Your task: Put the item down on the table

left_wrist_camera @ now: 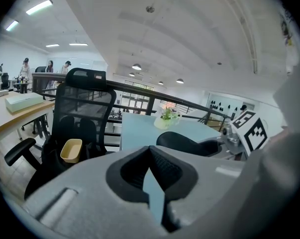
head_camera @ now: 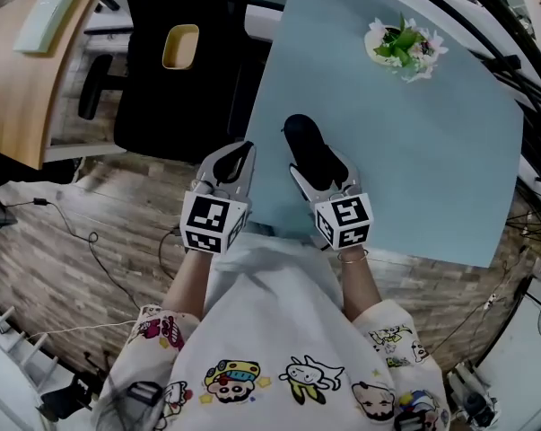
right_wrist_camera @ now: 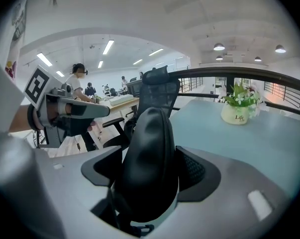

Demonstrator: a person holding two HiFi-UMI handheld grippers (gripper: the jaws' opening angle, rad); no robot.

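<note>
head view: the right claw is clamped on the black item, which sits over the near part of the pale blue tabletop, well apart from the flower pot at the far side. the left claw hangs just off the tabletop's near left edge with its jaws together and nothing in them. looking steeply down gives no way to tell whether the item's underside touches the surface, so i judge the put-down as not yet finished: the item is over the right place, but setting it down and letting go are left. left gripper view: the jaws meet at their tips with only a sliver of tabletop showing behind them. beyond, the item looks low over the surface, yet the claw's own body cuts off the line where the item would meet it. right gripper view: both pads press the sides of the item, which stands on end between the jaws and fills the middle of the picture. its lower end and the tabletop beneath it are hidden by the claw, so contact cannot be read here either. what kind of object the smooth, rounded item is stays unclear.
</note>
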